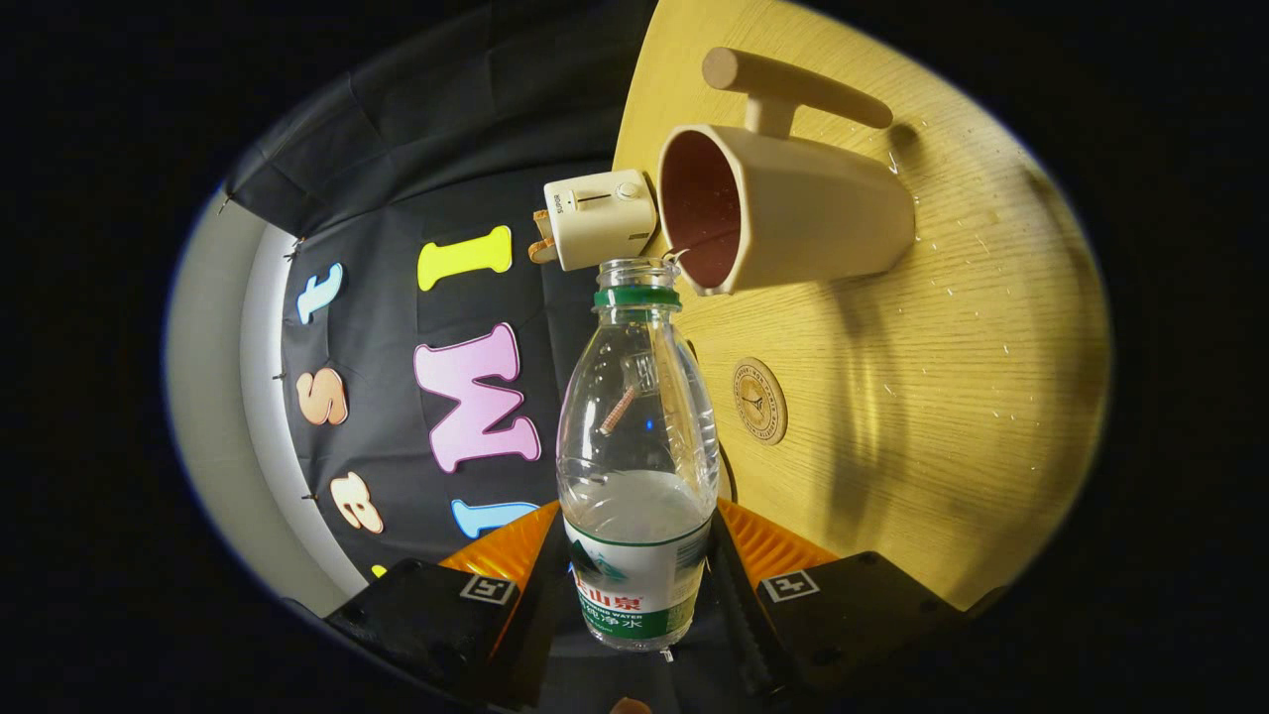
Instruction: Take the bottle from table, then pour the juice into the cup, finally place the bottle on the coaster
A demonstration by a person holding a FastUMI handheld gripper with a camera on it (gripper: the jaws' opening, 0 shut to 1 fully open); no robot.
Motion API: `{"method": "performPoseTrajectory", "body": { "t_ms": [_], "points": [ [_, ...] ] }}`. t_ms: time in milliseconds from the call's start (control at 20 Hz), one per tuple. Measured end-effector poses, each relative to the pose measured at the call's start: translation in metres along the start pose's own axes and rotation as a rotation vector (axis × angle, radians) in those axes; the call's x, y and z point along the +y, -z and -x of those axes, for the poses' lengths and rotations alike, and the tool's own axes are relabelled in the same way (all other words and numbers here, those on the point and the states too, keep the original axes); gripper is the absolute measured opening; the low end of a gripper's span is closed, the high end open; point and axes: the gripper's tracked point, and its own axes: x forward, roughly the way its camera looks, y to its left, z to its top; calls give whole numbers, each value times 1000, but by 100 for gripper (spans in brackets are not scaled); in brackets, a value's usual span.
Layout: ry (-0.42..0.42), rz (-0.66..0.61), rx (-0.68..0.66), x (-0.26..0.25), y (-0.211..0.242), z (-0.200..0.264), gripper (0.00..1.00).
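Still, spill risk was high: bottle point(637, 466) mouth sat just at the cup point(793, 213) rim, so a slight drift would have put liquid on the desk point(942, 397). Tongs point(639, 585) were clamped on the bottle's labelled lower body. Clear plastic, uncapped, green neck ring, little liquid left. Coaster point(760, 401) lay near.

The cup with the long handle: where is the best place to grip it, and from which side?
Probably the long bar handle, which stands clear of the cup on a short stem. Come from beyond that handle, fingers across the bar; the cup's body looks too wide. The gripper is shut on the bottle now, pouring.
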Motion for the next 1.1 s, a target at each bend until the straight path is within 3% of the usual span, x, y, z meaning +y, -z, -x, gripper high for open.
{"method": "performPoseTrajectory", "body": {
  "t_ms": [1100],
  "points": [
    [-12, -88, -22, 11, -2, -5, 74]
  ]
}}
